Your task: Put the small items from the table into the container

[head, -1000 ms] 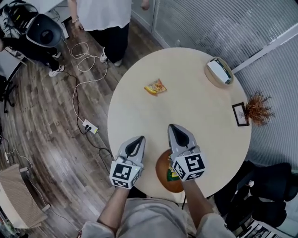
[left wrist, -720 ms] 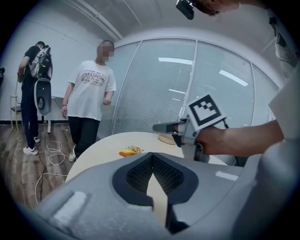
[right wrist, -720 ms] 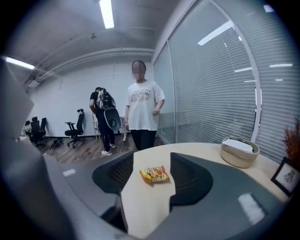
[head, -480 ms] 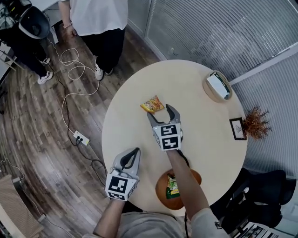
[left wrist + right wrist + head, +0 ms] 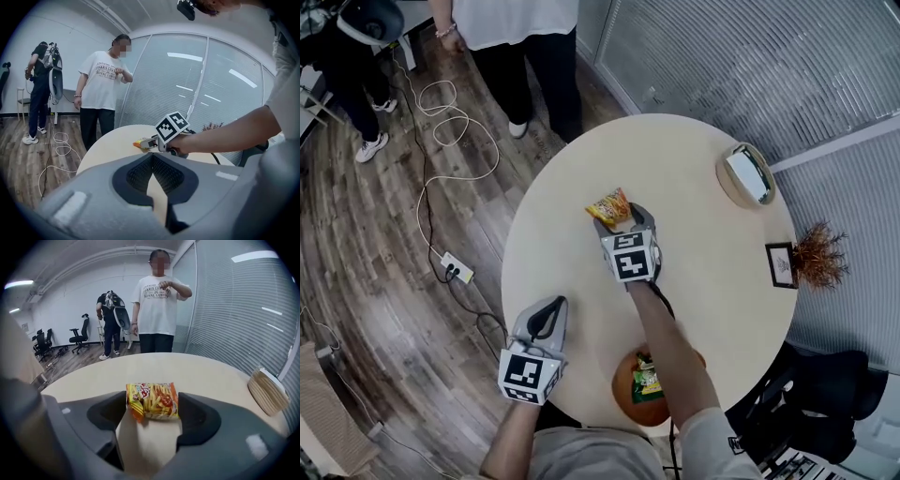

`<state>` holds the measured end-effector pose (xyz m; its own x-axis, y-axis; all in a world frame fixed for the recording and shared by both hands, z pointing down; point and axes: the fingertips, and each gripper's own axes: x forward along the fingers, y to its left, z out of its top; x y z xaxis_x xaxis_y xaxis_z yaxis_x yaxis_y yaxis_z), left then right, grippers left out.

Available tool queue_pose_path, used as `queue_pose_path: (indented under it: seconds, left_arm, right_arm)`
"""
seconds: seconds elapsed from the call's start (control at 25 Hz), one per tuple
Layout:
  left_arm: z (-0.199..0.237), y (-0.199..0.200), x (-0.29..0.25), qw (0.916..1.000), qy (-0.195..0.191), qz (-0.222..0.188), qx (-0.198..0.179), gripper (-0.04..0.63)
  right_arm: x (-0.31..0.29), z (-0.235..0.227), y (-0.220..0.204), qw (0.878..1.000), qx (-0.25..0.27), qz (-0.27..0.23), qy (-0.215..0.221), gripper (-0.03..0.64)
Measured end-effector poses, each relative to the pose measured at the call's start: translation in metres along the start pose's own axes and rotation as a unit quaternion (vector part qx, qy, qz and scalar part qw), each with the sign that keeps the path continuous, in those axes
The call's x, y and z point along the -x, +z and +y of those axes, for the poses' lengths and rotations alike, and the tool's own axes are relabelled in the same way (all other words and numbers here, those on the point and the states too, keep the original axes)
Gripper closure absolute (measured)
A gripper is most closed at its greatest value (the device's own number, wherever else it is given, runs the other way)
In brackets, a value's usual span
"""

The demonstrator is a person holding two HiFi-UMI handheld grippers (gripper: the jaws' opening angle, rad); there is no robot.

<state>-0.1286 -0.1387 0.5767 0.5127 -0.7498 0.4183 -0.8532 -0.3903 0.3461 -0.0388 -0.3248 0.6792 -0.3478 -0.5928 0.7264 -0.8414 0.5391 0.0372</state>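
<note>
An orange snack packet (image 5: 609, 207) lies flat near the middle of the round table (image 5: 712, 244). My right gripper (image 5: 619, 222) reaches out to it, and its jaws are opening wide. In the right gripper view the snack packet (image 5: 152, 401) lies between the two fingertips with no pad pressing on it. The container, a brown bowl (image 5: 626, 386), stands at the near table edge with a green packet (image 5: 648, 382) inside, partly hidden by my right forearm. My left gripper (image 5: 547, 313) hangs over the near left table edge, shut and empty.
A woven basket (image 5: 746, 174) holding a white thing stands at the far right edge. A small picture frame (image 5: 781, 262) and a dried plant (image 5: 817, 255) stand at the right rim. A person (image 5: 516, 28) stands beyond the table. A power strip (image 5: 456, 269) and cables lie on the floor.
My right gripper went from above the bowl out to the orange packet, and its jaws went from shut to wide open. My left gripper drifted left, toward the table edge.
</note>
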Motion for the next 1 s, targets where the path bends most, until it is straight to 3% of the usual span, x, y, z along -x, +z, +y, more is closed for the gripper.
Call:
queue_pose_path:
  seconds: [0.32, 0.68, 1.0]
  left_arm:
    - [0.002, -0.002, 0.001, 1.0, 0.003, 0.003, 0.005, 0.595]
    - [-0.004, 0.002, 0.01, 0.9996, 0.025, -0.014, 0.006, 0.595]
    - [-0.05, 0.0, 0.025, 0.9992, 0.03, -0.026, 0.001, 0.595]
  right_arm:
    - [0.004, 0.002, 0.002, 1.0, -0.008, 0.02, 0.003, 0.402]
    - [0.044, 0.005, 0.006, 1.0, 0.008, 0.005, 0.016, 0.416]
    - [0.157, 0.008, 0.018, 0.997, 0.017, -0.08, 0.003, 0.416]
